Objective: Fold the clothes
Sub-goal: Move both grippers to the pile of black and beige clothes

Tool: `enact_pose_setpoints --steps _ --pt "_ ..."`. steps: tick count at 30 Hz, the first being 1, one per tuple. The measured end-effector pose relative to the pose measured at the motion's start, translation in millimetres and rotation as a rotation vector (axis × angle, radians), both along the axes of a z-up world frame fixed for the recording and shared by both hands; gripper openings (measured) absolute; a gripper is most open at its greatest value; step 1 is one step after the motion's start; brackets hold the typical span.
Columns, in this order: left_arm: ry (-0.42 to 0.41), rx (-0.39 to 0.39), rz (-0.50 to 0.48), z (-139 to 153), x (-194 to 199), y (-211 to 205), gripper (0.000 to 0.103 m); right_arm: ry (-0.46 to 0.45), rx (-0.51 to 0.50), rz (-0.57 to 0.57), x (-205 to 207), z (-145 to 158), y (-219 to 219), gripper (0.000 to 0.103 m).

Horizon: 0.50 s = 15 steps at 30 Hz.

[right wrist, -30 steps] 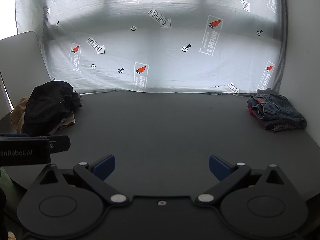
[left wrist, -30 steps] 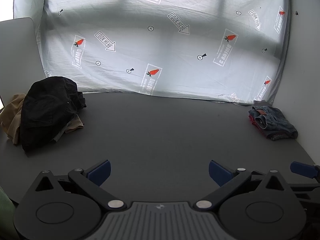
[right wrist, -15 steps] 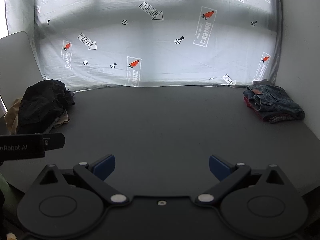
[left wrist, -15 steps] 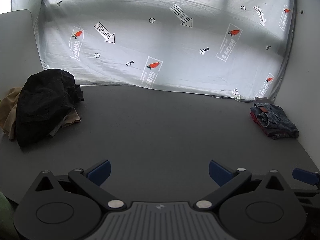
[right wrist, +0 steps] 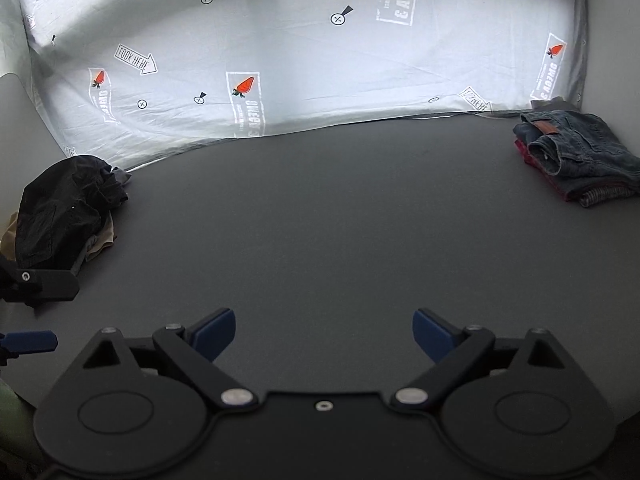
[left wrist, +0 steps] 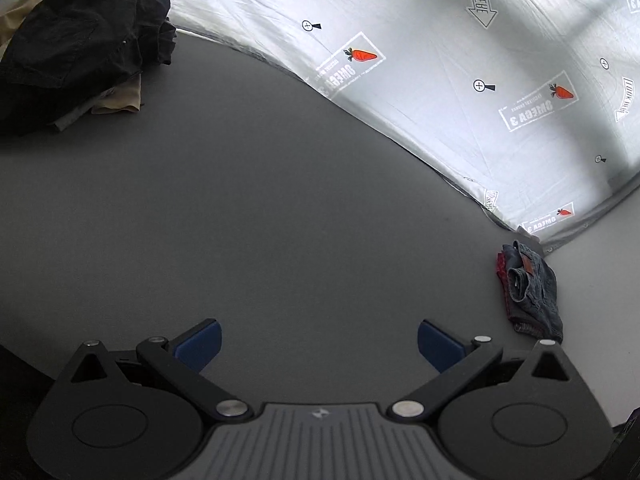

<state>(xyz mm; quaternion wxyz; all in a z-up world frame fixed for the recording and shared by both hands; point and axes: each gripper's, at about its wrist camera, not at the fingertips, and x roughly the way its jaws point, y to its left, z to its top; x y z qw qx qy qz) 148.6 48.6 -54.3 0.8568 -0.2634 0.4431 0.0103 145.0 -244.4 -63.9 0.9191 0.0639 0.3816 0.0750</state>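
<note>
A loose heap of unfolded clothes, a black garment (left wrist: 76, 44) over tan pieces, lies at the table's far left; in the right wrist view the same black garment (right wrist: 60, 208) sits at the left edge. A folded stack with blue jeans on top (left wrist: 532, 292) (right wrist: 576, 152) rests at the far right corner. My left gripper (left wrist: 318, 344) is open over bare table, well short of the heap. My right gripper (right wrist: 324, 332) is open too, holding nothing. Part of the left gripper (right wrist: 28, 340) shows at the right wrist view's left edge.
The dark grey table (left wrist: 280, 200) (right wrist: 320, 220) spreads wide between the two piles. A white printed sheet (left wrist: 460, 60) (right wrist: 300, 60) hangs behind the table's far edge. A pale wall (right wrist: 612, 40) closes the right side.
The left wrist view has tilted and swung toward the black heap, which now looms larger at upper left. The right gripper has moved forward and lower over the table. Both grippers stay open.
</note>
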Motion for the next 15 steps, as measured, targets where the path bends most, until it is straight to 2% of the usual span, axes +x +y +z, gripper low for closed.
enact_pose_setpoints --steps 3,8,11,13,15 --pt "0.030 0.061 0.051 9.4 20.3 11.7 0.103 -0.001 -0.013 0.091 36.9 -2.6 18.6 0.093" --pt "0.046 0.084 0.168 19.2 43.5 46.6 0.103 -0.027 -0.008 0.230 87.2 1.5 60.9 0.091" --pt "0.043 0.129 0.240 27.4 46.7 77.5 0.103 -0.022 0.002 0.324 111.3 5.0 99.0 0.087" --pt "0.033 0.130 0.265 28.6 46.0 101.6 0.103 -0.043 -0.014 0.379 121.0 9.2 130.5 0.087" --pt "0.019 0.114 0.329 23.9 46.5 136.8 0.103 -0.063 -0.035 0.424 128.3 13.1 162.3 0.088"
